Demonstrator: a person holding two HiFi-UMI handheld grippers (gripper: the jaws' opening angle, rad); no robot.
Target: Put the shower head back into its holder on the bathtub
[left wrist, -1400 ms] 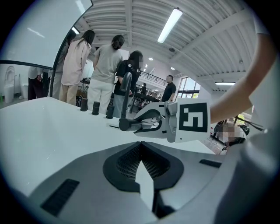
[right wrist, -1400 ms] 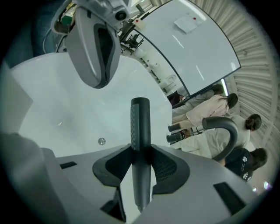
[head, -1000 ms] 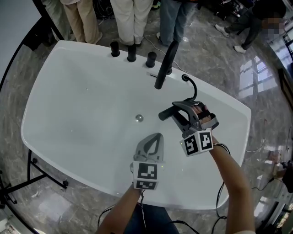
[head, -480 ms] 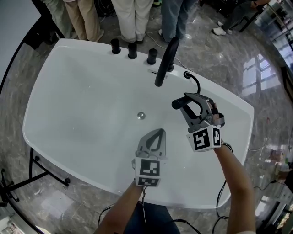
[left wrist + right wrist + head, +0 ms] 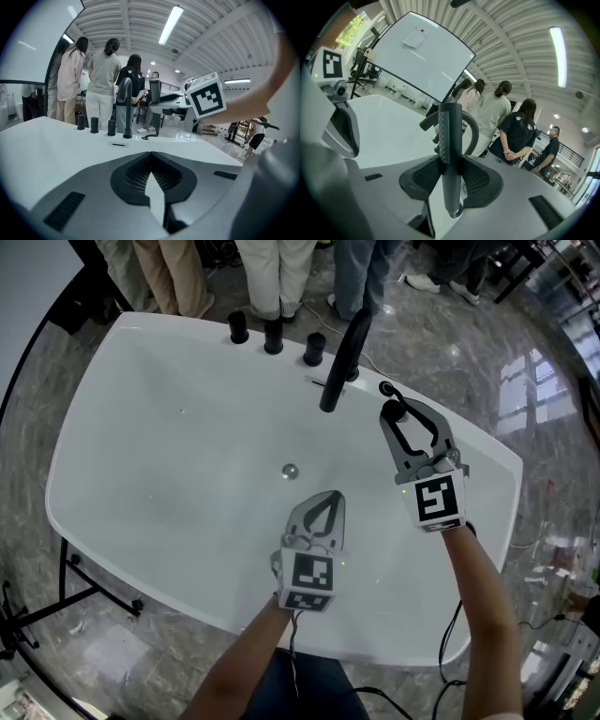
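Shower head (image 5: pixel 450 154) is standing upright between the fingers (image 5: pixel 478 180) of the right gripper (image 5: pixel 405 412), which are clamping its dark handle while partly spread, its long axis crossing the pads. Its holder (image 5: pixel 386 388) is sitting on the bathtub (image 5: pixel 169 427) rim just beyond those fingertips, slightly to their left, near the faucet spout (image 5: pixel 342 352), so the right hand is much the nearer. The left gripper (image 5: pixel 322 507) is hovering over the basin, fingers closed on nothing. The head view is showing the holder; the right gripper view is showing only the grip.
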